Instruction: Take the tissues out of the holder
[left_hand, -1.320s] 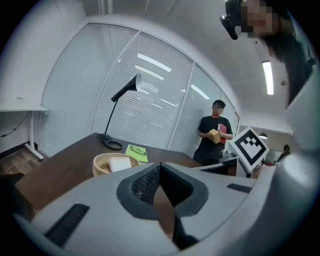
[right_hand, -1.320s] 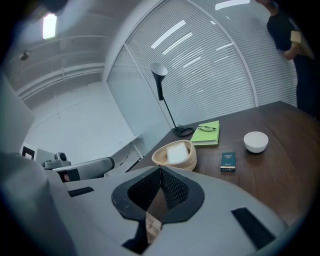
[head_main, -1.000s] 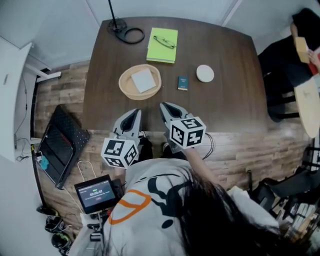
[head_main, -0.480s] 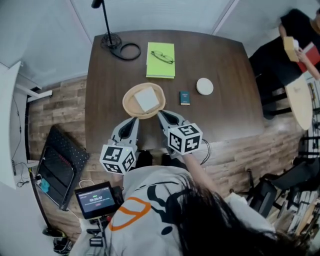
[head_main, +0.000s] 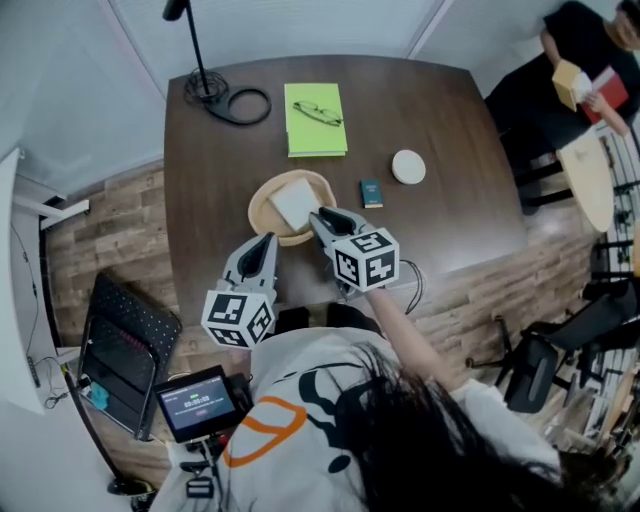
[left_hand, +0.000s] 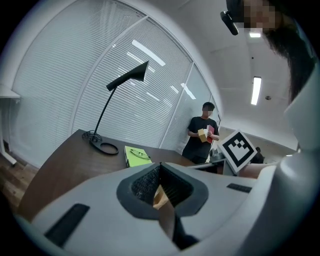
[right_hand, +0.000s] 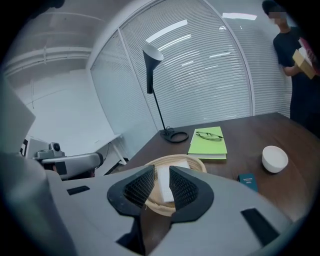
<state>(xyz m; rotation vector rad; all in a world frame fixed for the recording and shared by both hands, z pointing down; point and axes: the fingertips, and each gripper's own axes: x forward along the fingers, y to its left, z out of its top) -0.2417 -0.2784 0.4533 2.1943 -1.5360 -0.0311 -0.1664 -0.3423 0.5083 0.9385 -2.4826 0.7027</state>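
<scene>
A round tan wicker holder (head_main: 262, 208) sits near the table's front edge with a flat stack of white tissues (head_main: 293, 203) in it. My right gripper (head_main: 321, 214) reaches the holder's right rim. Its jaws have just been opening and stand a little apart, with nothing between the pads. In the right gripper view the tissues (right_hand: 164, 176) and the holder (right_hand: 198, 165) show through the gap of that gripper (right_hand: 161, 169). My left gripper (head_main: 269, 239) is just short of the holder's front-left rim. In the left gripper view this gripper (left_hand: 160, 166) has its tips together, holding nothing.
Further back lie a green notebook (head_main: 315, 105) with glasses (head_main: 320, 112), a small blue book (head_main: 371, 193) and a white dish (head_main: 408, 166). A black lamp base with its cable (head_main: 225, 95) stands at the far left corner. A person (head_main: 575, 60) stands beyond the table's right end.
Both grippers have moved forward from the table's near edge up to the holder. The right one now reaches its rim.
</scene>
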